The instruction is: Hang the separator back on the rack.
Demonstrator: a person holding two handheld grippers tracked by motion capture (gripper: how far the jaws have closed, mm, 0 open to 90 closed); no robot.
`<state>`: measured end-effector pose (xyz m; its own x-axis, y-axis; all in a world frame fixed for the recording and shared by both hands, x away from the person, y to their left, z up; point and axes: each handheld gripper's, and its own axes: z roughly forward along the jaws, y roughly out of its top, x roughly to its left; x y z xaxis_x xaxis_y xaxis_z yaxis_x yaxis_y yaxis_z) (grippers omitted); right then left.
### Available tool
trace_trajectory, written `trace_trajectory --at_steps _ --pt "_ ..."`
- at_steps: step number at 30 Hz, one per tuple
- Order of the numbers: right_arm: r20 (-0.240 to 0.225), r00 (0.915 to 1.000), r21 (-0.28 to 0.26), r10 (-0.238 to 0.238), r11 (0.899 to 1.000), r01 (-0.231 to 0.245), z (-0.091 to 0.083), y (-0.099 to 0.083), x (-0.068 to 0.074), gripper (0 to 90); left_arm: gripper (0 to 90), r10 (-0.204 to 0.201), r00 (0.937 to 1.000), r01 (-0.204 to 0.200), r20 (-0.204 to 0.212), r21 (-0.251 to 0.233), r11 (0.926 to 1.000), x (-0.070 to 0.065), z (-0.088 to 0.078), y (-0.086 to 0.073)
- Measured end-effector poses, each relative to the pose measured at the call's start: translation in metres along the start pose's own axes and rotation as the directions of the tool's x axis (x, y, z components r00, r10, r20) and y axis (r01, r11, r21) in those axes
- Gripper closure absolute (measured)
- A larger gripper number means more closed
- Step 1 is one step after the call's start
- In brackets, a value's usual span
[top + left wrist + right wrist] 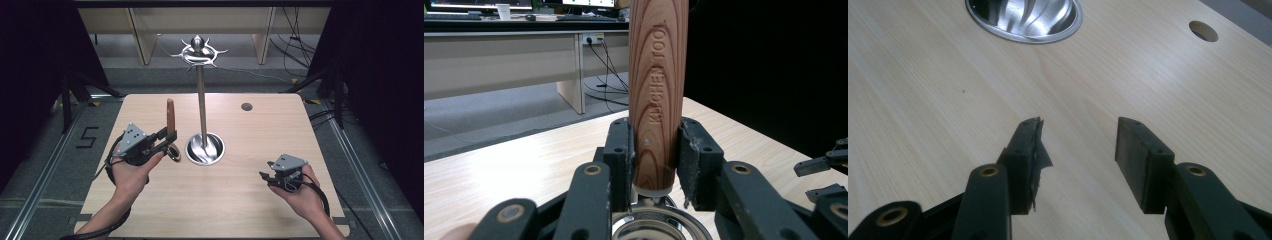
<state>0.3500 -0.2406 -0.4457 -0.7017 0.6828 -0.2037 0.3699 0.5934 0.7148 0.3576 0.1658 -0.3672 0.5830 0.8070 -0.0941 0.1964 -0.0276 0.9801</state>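
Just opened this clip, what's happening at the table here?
A person is working at a wooden table with a gripper in each hand. The left gripper is shut on the wooden handle of a kitchen utensil, held upright with its metal end low by the table. The right gripper is open with nothing between its jaws, low over the bare tabletop at the right. A tall metal stand with hooks at its top rises from a round base at the table's middle; nothing hangs on it.

"KITCHEN TOOL" on the wooden handle [658, 95]; seemingly a "5" on the floor [89, 137].
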Motion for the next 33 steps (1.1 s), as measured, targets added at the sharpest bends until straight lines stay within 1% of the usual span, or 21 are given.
trace_trajectory --at_steps 6,8,10,11,15,21,23,27,32,33 --pt "0.0 1.0 -0.001 0.001 1.0 -0.001 0.0 0.0 0.0 53.8 68.3 -0.001 1.0 0.001 0.005 -0.003 1.0 -0.002 0.002 0.003" --pt "0.009 0.9997 -0.011 -0.025 1.0 0.025 0.0 0.0 -0.001 53.8 68.3 -0.002 1.0 0.002 0.008 -0.004 1.0 -0.002 0.002 0.005" --pt "0.001 0.9999 -0.007 -0.014 1.0 0.014 0.001 0.0 -0.001 53.7 68.3 0.003 1.0 -0.003 0.008 -0.009 1.0 -0.003 0.003 0.007" --pt "0.001 1.0 -0.006 0.001 1.0 -0.001 0.001 0.0 0.0 53.6 68.3 0.002 1.0 -0.002 0.007 -0.012 0.9999 -0.003 0.003 0.007" --pt "0.002 1.0 -0.007 0.001 1.0 -0.001 0.001 0.0 0.0 53.4 68.3 0.01 0.9999 -0.01 0.006 -0.015 0.9998 -0.004 0.004 0.01" --pt "0.002 1.0 -0.008 0.002 1.0 -0.002 0.001 0.0 0.0 53.3 68.3 0.009 1.0 -0.009 0.003 -0.021 0.9997 -0.005 0.005 0.012" --pt "0.001 1.0 -0.009 0.0 1.0 0.0 0.001 0.0 0.0 53.2 68.3 0.004 1.0 -0.004 0.002 -0.024 0.9997 -0.006 0.005 0.014" --pt "0.001 1.0 -0.009 0.001 1.0 -0.001 0.001 0.0 0.0 53.1 68.3 0.007 1.0 -0.007 0.002 -0.03 0.9995 -0.007 0.006 0.016" --pt "-0.004 1.0 -0.007 0.008 1.0 -0.008 0.001 -0.001 0.0 52.8 68.3 0.01 0.9999 -0.01 0.004 -0.025 0.9996 -0.008 0.008 0.018" --pt "0.002 1.0 -0.009 0.006 1.0 -0.006 0.001 -0.001 0.0 52.7 68.3 0.009 0.9999 -0.009 0.005 -0.026 0.9996 -0.009 0.009 0.018"
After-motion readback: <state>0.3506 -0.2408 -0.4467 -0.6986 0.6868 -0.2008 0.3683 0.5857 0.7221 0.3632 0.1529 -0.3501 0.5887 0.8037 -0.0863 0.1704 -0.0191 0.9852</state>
